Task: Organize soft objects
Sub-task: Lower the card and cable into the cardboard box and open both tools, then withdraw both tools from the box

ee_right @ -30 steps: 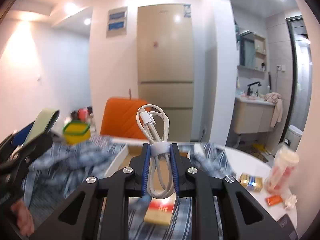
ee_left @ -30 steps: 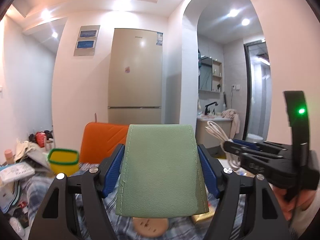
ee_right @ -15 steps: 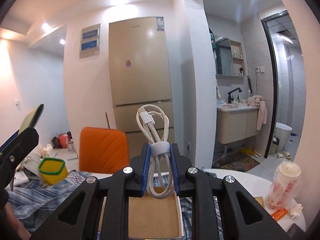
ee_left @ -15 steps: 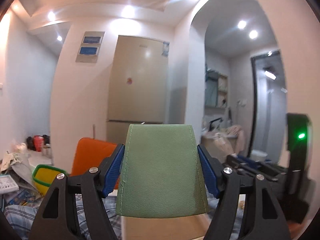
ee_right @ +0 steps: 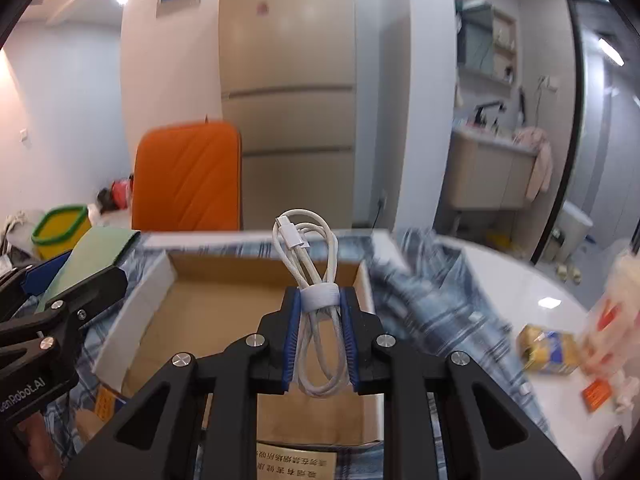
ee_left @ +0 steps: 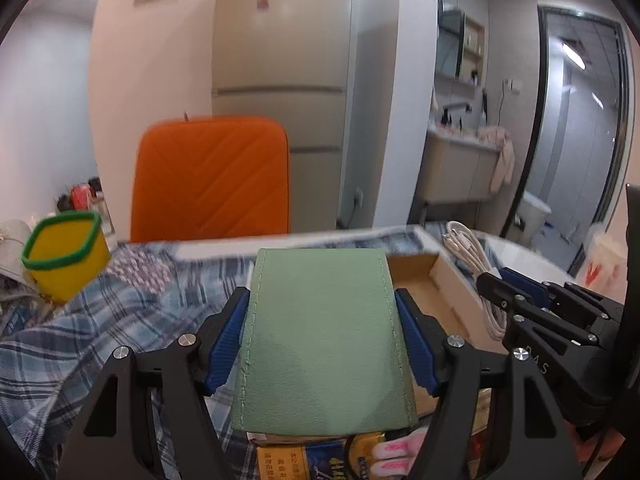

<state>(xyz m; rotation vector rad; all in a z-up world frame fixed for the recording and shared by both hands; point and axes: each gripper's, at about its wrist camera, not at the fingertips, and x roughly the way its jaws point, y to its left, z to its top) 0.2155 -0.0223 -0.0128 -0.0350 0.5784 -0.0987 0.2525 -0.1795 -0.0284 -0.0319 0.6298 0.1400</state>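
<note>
My left gripper (ee_left: 322, 344) is shut on a flat green leather pouch (ee_left: 324, 344), held above the plaid cloth just left of an open cardboard box (ee_left: 440, 292). My right gripper (ee_right: 319, 338) is shut on a coiled white cable (ee_right: 308, 248) bound with a white strap, held over the box (ee_right: 216, 312), whose inside is bare brown card. In the left wrist view the right gripper (ee_left: 532, 300) and its cable (ee_left: 472, 256) show at right. In the right wrist view the left gripper (ee_right: 60, 292) and the pouch (ee_right: 96, 256) show at left.
A blue plaid cloth (ee_left: 100, 320) covers the table. A yellow tub with a green rim (ee_left: 64, 256) stands at far left. An orange chair back (ee_left: 212, 180) is behind the table. A small yellow-blue pack (ee_right: 548, 348) and snack items lie on the white tabletop (ee_right: 520, 292) at right.
Both grippers have tilted down from facing the room toward the table. The open box now lies directly under the right gripper. Both still hold their objects.
</note>
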